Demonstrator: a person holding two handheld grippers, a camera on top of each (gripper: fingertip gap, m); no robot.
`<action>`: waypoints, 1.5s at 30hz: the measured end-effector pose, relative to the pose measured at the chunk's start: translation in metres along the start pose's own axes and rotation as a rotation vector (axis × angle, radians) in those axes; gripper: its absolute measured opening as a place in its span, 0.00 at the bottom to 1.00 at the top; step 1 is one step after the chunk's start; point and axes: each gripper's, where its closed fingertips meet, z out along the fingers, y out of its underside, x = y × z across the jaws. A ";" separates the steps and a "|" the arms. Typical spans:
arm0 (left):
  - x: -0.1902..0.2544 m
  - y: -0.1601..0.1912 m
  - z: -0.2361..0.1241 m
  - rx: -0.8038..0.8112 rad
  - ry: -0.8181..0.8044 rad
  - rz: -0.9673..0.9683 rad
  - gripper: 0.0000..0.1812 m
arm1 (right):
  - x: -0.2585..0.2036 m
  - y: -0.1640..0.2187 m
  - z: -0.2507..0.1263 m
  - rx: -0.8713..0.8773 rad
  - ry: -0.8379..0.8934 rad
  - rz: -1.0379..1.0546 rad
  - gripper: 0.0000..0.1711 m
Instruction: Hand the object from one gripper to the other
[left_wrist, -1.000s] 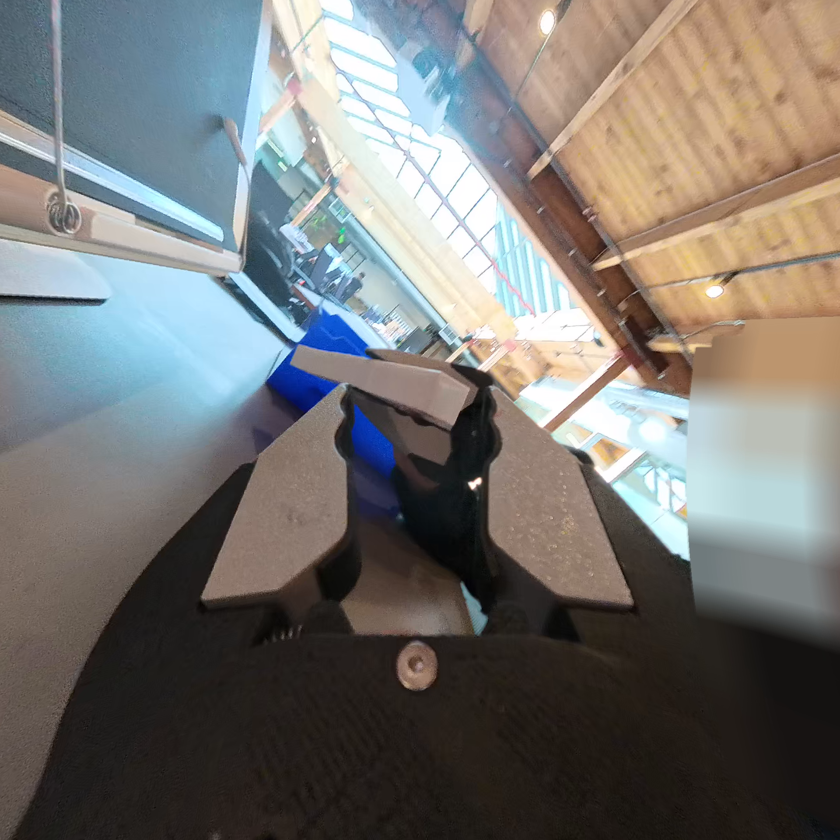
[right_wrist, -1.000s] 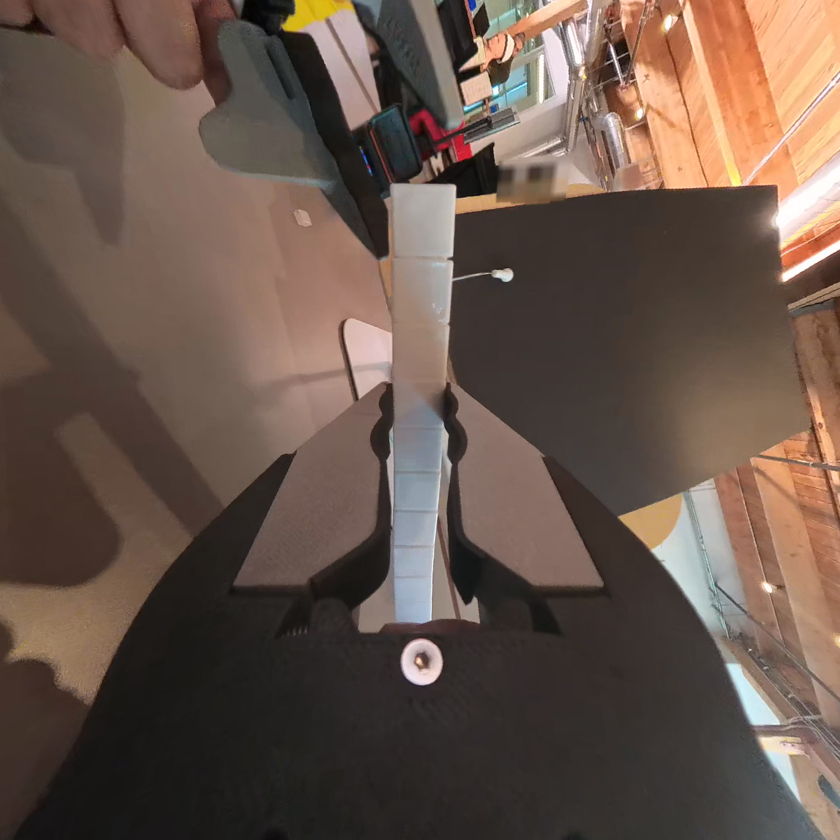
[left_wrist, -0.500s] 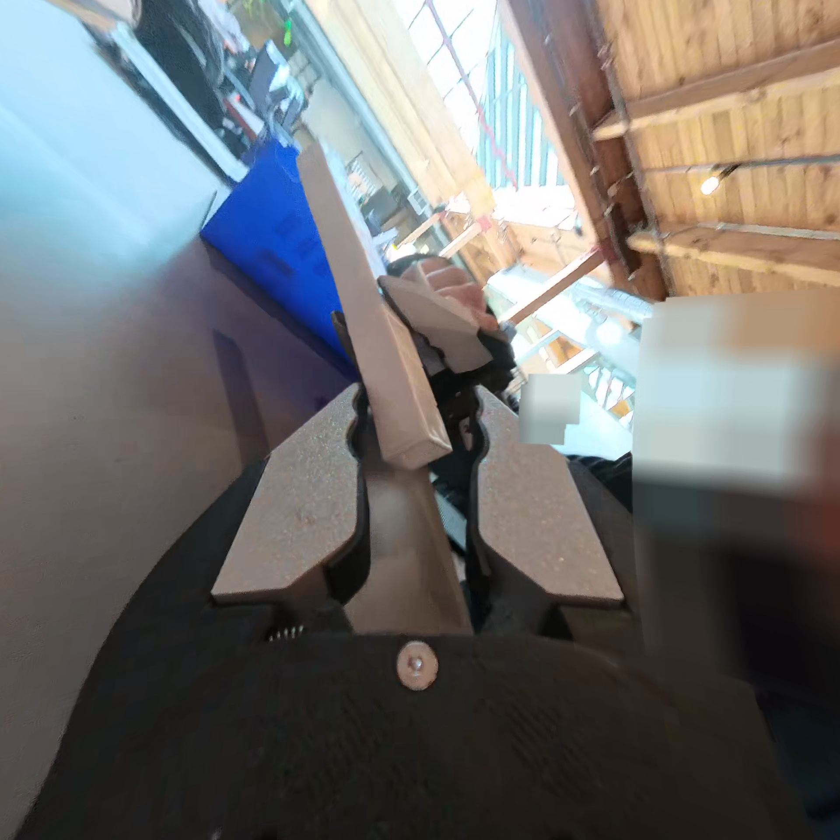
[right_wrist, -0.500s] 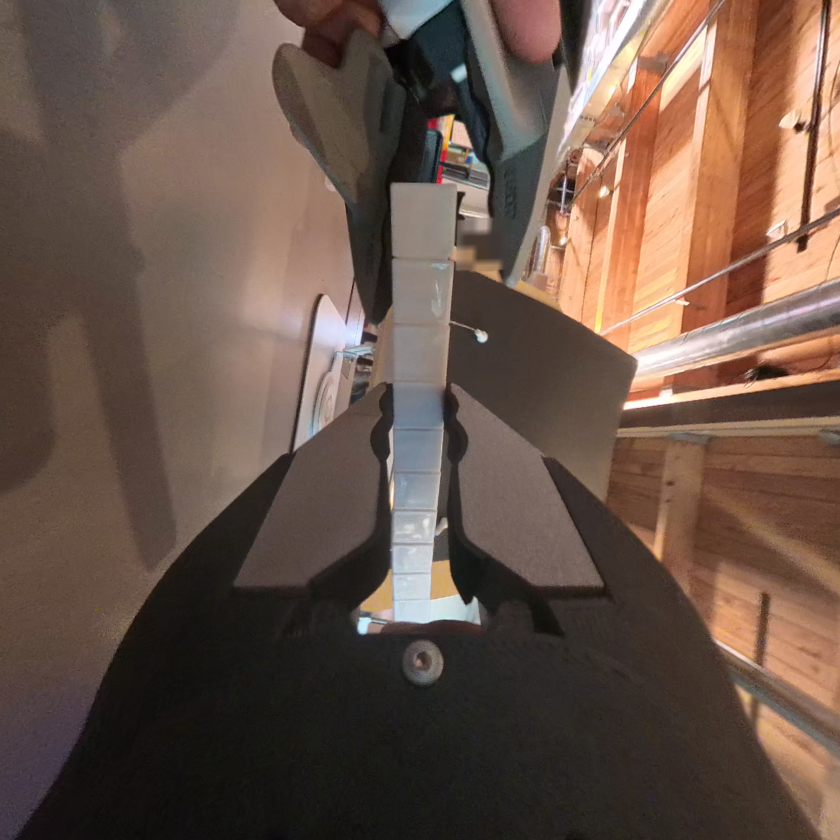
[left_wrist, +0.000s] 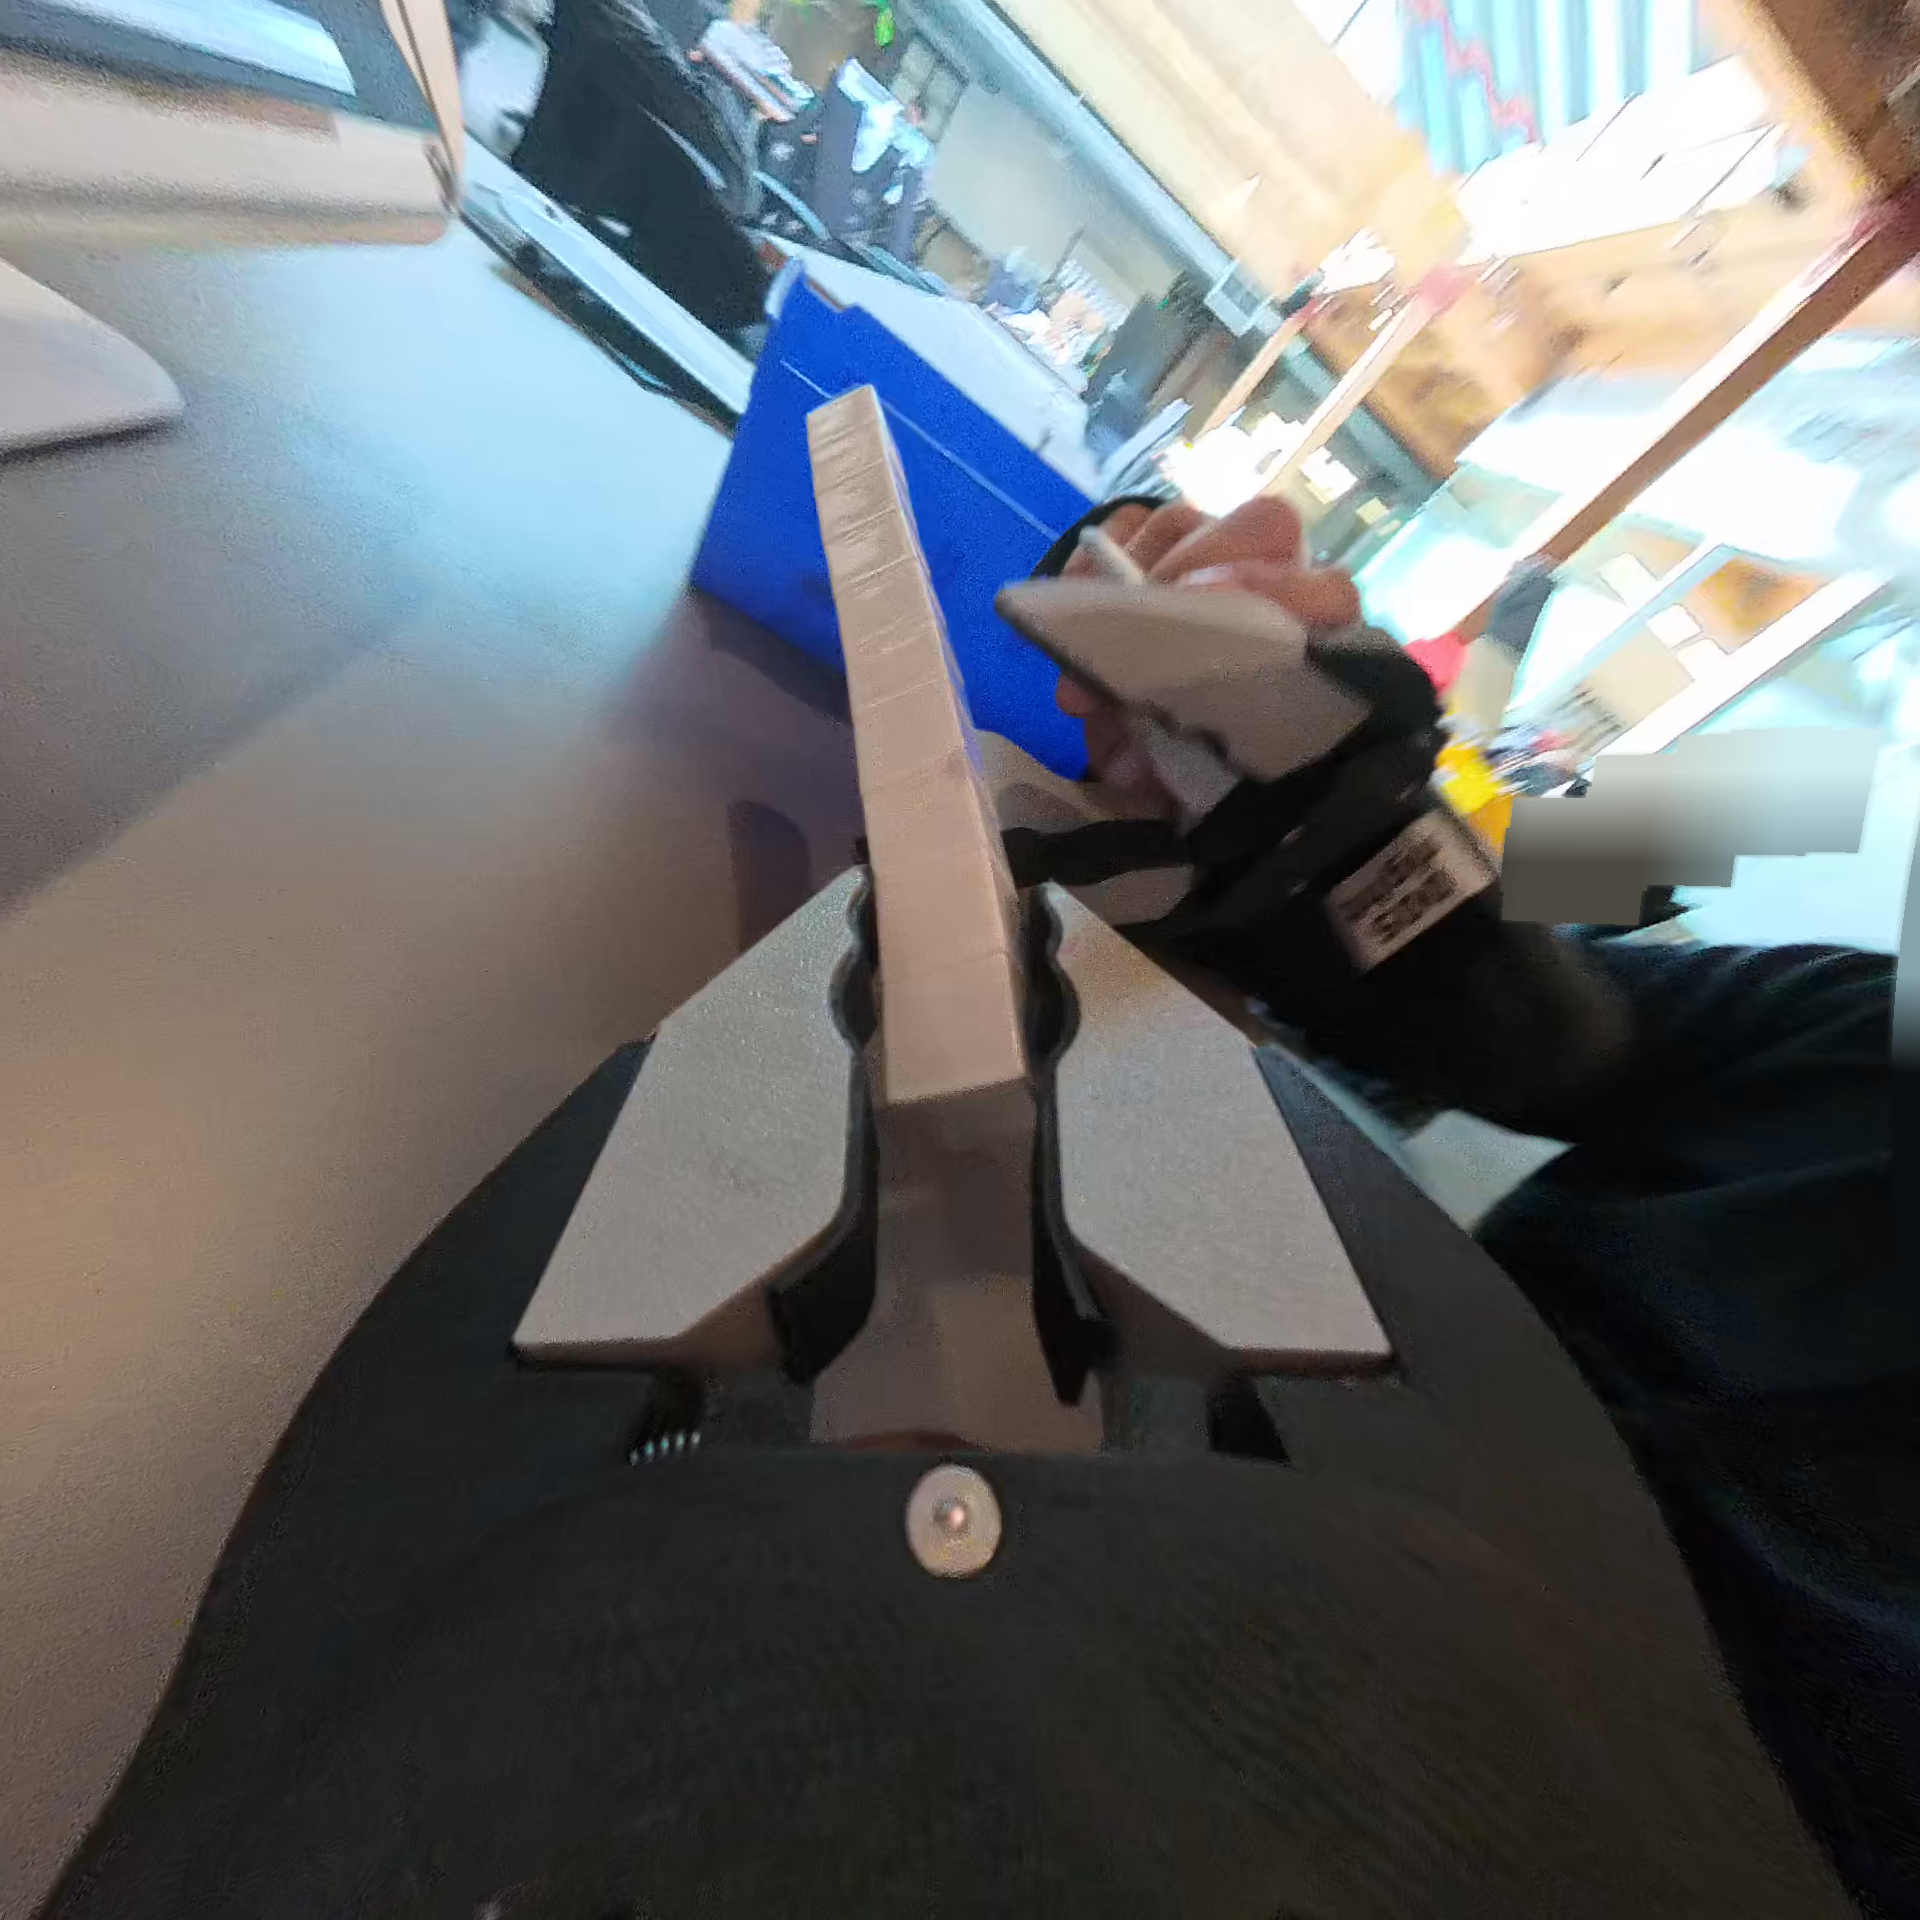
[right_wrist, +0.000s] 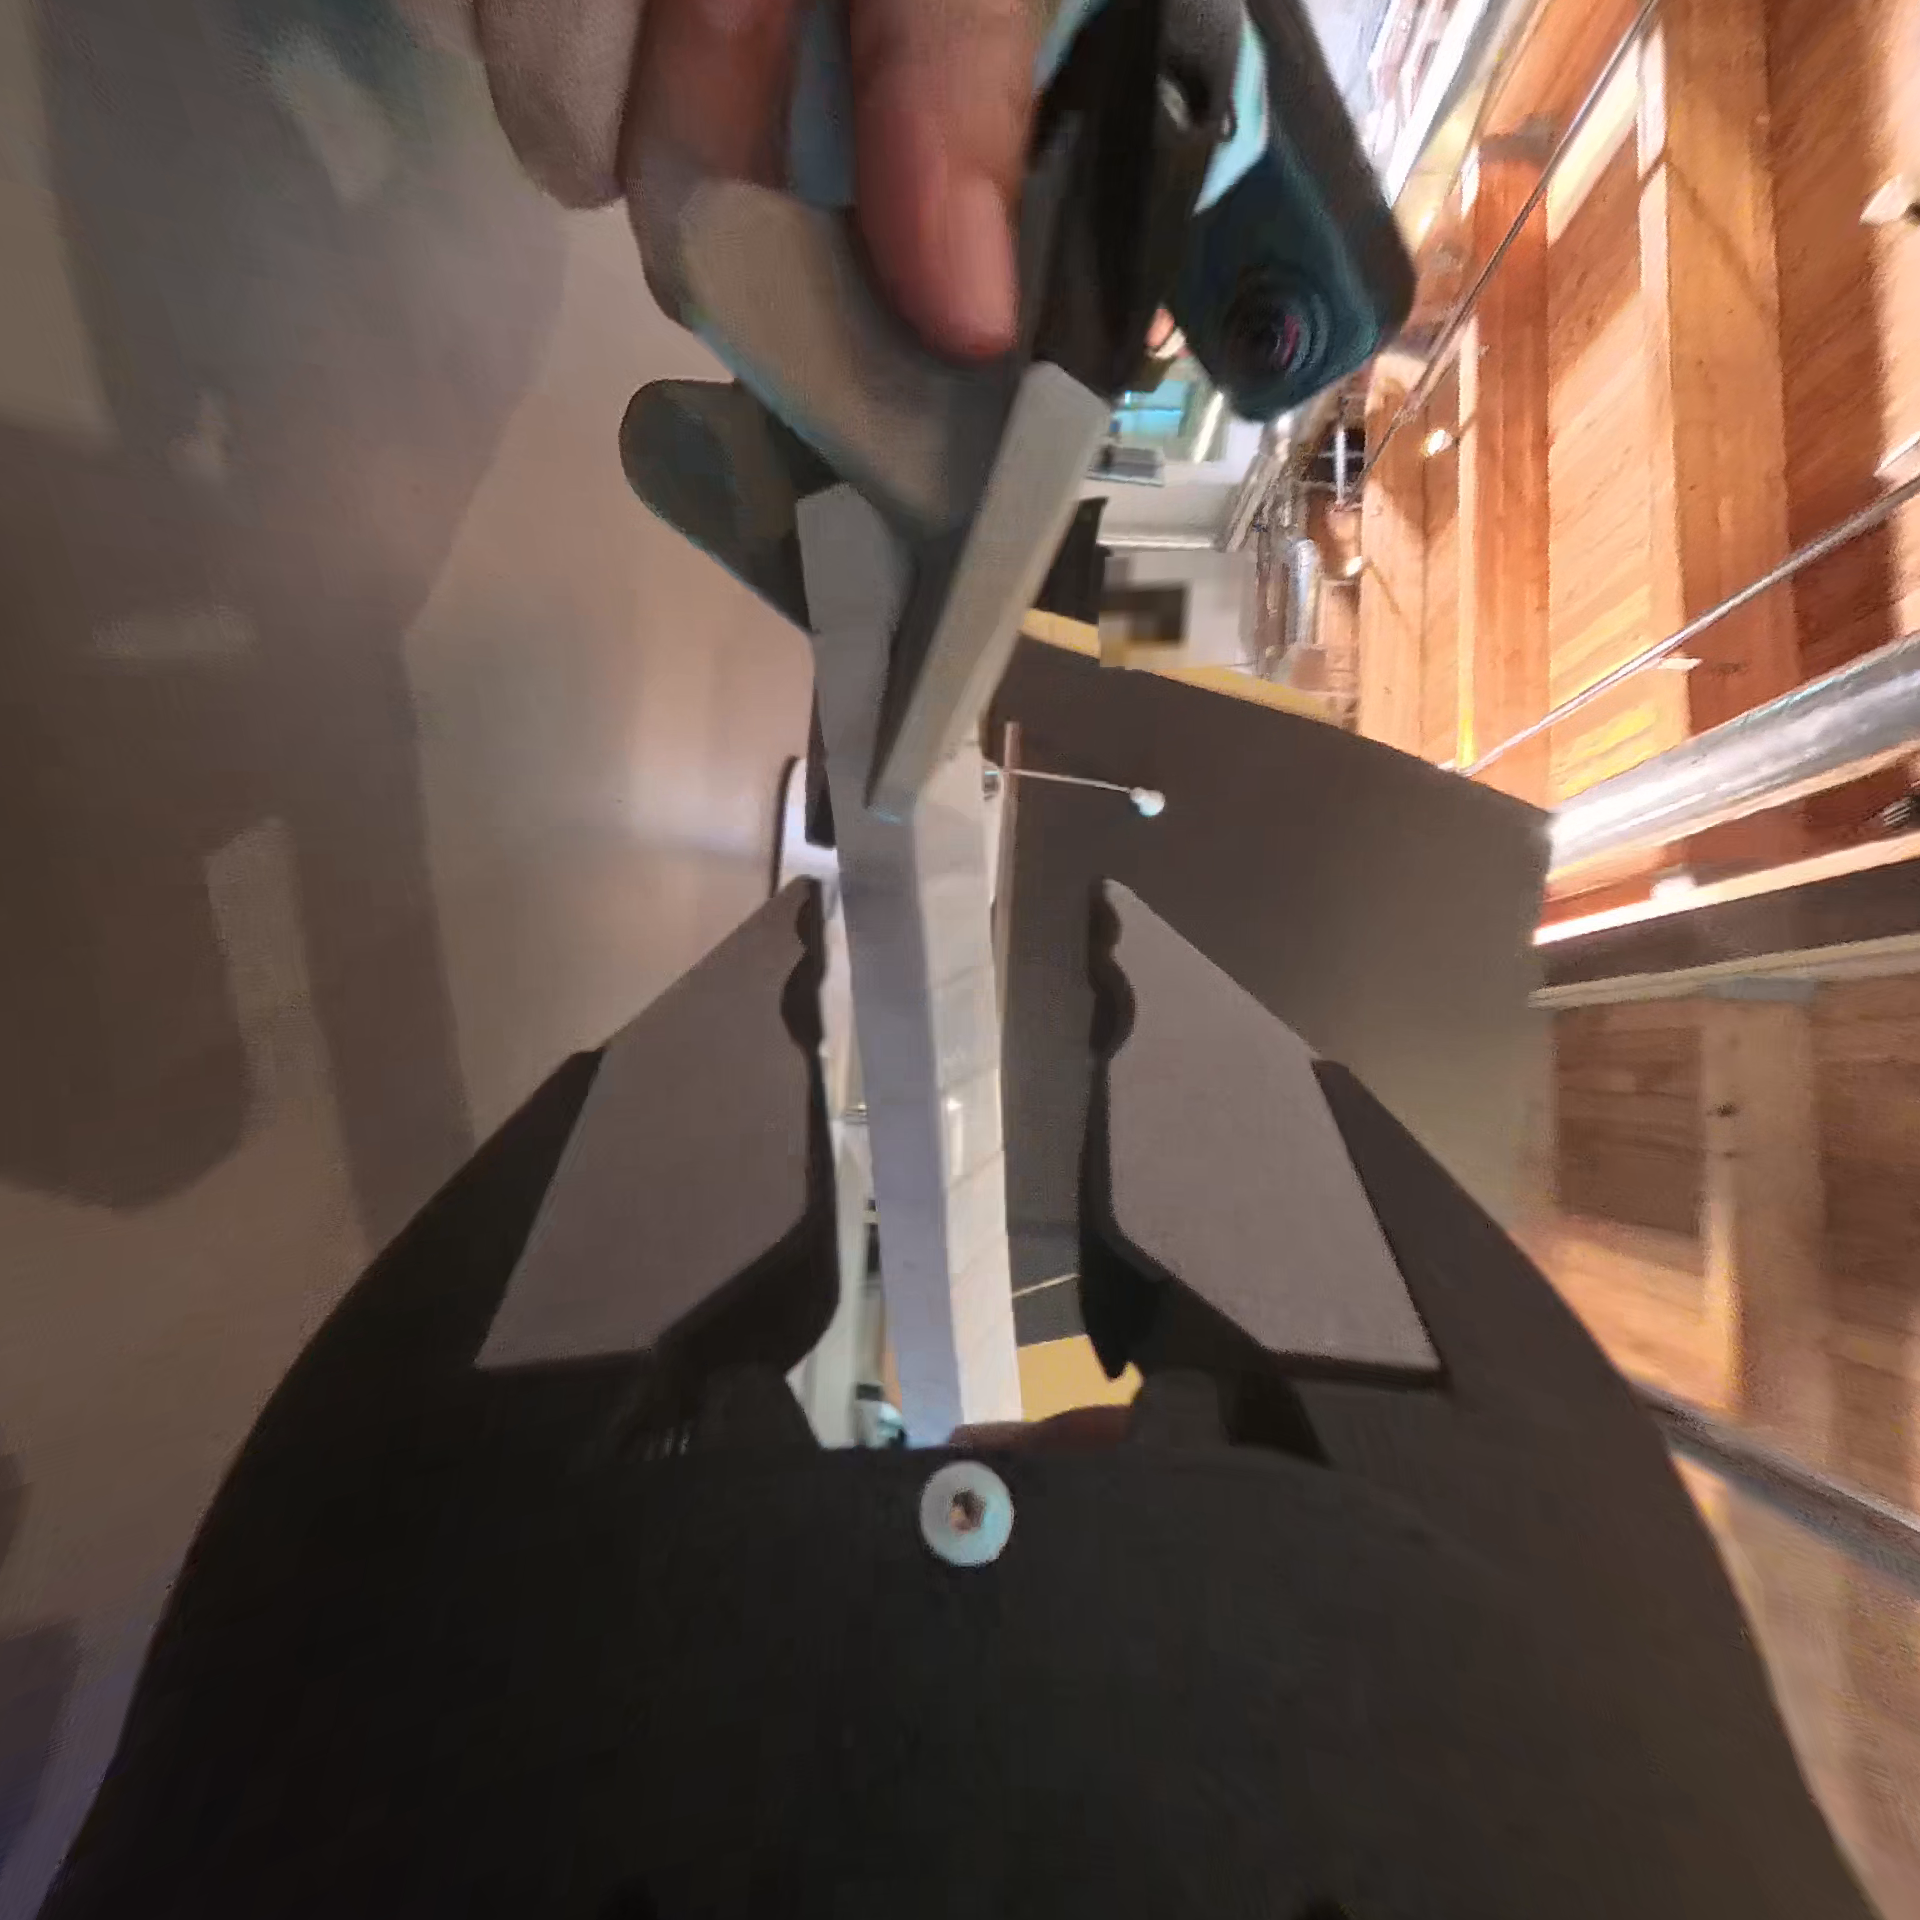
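The object is a long white segmented bar (left_wrist: 914, 727). My left gripper (left_wrist: 951, 899) is shut on its near end, and the bar runs straight forward from the jaws. My right gripper (right_wrist: 958, 904) is open: the bar (right_wrist: 925, 1091) lies loose between its spread fingers, leaning toward the left finger (right_wrist: 686, 1122). In the right wrist view the left gripper (right_wrist: 883, 582), held by a hand (right_wrist: 914, 187), clamps the bar's far end. In the left wrist view the right gripper (left_wrist: 1164, 665) shows just right of the bar, held by a gloved hand.
A grey tabletop (left_wrist: 312, 831) lies below. A blue box (left_wrist: 935, 499) stands on it beyond the bar. A white stand base (left_wrist: 62, 384) is at far left. A black panel (right_wrist: 1299, 914) stands behind the right gripper's view.
My left gripper has closed on the bar, which now lies straight in its jaws. My right gripper's jaws have opened and let go of the bar. Both views have swung.
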 end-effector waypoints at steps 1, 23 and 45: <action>-0.001 -0.002 -0.003 -0.008 -0.039 0.059 0.14 | 0.000 0.003 -0.001 0.003 -0.023 0.051 0.34; -0.012 0.003 -0.014 -0.149 -0.298 0.395 0.37 | -0.049 0.037 0.004 -0.094 -0.372 0.469 0.11; -0.024 0.003 0.006 -0.465 -0.907 1.658 0.32 | -0.072 0.012 -0.034 -0.070 -0.941 1.163 0.11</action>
